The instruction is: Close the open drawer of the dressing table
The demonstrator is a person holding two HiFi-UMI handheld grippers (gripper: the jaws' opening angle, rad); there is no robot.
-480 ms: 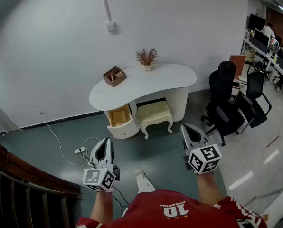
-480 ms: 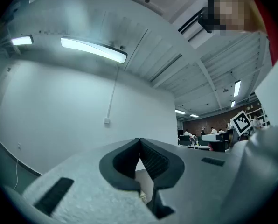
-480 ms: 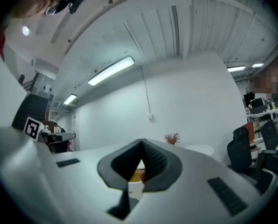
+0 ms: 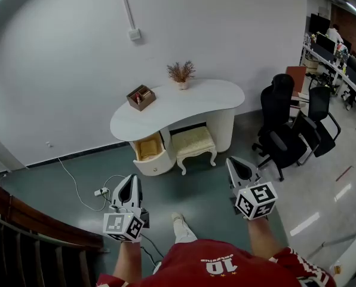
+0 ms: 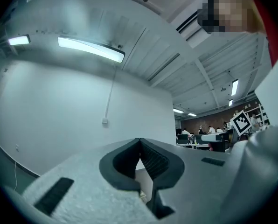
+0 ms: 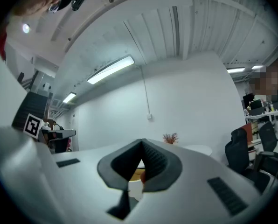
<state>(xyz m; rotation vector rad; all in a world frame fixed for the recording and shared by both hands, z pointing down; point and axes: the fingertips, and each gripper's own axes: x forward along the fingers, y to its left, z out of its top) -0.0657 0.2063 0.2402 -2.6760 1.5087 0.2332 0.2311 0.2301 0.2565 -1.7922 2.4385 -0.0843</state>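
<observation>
though table (image 4: 184,103) shifts slightly in head view, drawer (image 4: 149,147) stays open, well away; left gripper (image 4: 131,177), right gripper (image 4: 230,160) pinched together, empty; approach barely begun.

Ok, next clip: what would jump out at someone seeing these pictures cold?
The white curved dressing table stands against the wall, with the drawer at its left end in the head view pulled open and a cushioned stool tucked beneath. In the foreground the left gripper and right gripper point toward it, both shut and empty, well short of the table. Black office chairs crowd the right side.
</observation>
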